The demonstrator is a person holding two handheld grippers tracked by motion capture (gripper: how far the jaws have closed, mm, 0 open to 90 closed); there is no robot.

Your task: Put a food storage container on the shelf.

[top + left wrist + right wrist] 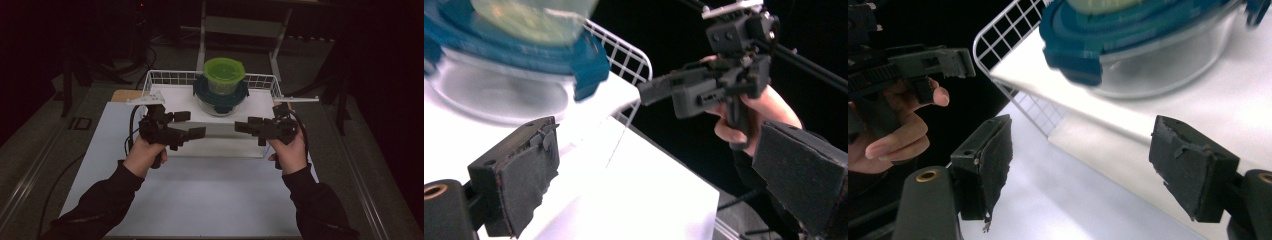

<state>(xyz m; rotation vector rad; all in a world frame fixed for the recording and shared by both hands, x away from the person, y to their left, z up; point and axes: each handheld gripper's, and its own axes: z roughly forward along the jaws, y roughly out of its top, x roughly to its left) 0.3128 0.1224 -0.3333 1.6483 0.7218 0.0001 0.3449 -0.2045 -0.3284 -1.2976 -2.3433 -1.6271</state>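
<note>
One white table (pixel 200 200), flat and matte, carrying one white wire basket (pixel 165 77) with a square-grid wall and a smooth white floor. In the basket, centre-back: one clear glass bowl (pixel 218 106), round, closed by a teal clip lid (pixel 220 92); one translucent green round tub (pixel 224 75) stacked on that lid. Two black grippers, blocky with worn rubbery pads: left gripper (pixel 192 125) and right gripper (pixel 245 126), both jaws apart and gripping nothing, facing each other just in front of the bowl.
</note>
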